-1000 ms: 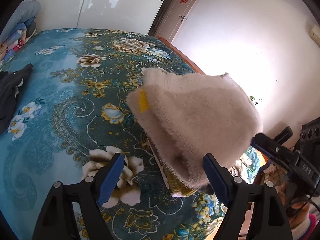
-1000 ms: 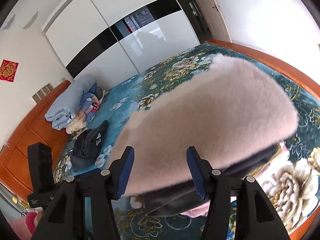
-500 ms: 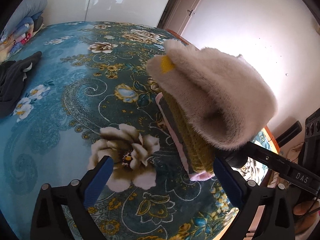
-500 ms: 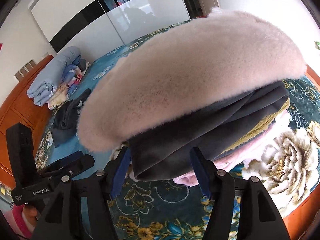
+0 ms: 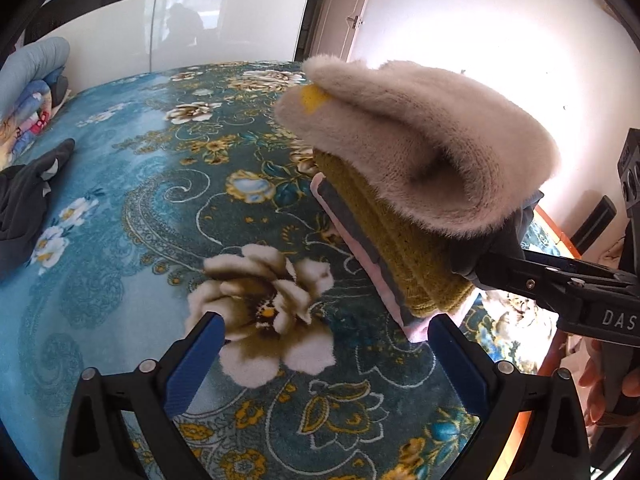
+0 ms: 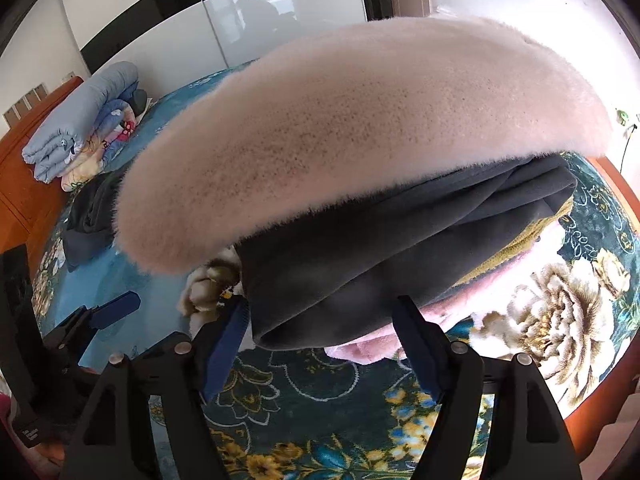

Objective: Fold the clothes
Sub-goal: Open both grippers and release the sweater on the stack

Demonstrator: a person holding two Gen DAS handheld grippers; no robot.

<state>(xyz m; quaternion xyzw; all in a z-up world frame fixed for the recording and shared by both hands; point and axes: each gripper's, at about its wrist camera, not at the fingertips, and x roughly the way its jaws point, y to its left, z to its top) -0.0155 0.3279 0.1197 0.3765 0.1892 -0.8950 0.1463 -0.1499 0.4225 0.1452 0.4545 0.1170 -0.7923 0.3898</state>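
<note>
A folded fluffy beige garment (image 5: 424, 136) lies on top of a stack of folded clothes: a dark grey piece (image 6: 400, 248), a mustard knit (image 5: 396, 252) and a pink piece (image 6: 368, 344) at the bottom. The stack sits on the floral bed cover near its right edge. My left gripper (image 5: 324, 340) is open and empty, just in front of the stack. My right gripper (image 6: 320, 328) is open, its fingers on either side of the dark grey fold. Whether it touches the cloth I cannot tell. It also shows in the left wrist view (image 5: 560, 284).
A crumpled dark garment (image 5: 24, 200) lies on the bed (image 5: 132, 216) at the left. Folded blue quilts (image 6: 80, 124) are piled by the wooden headboard (image 6: 24, 168). A white wardrobe (image 5: 192, 28) and door stand behind. The bed's wooden edge (image 6: 612, 364) is close on the right.
The beige garment has come down onto the stack. My left gripper has let go of it, opened wide and drawn back. My right gripper has dropped lower in front of the stack.
</note>
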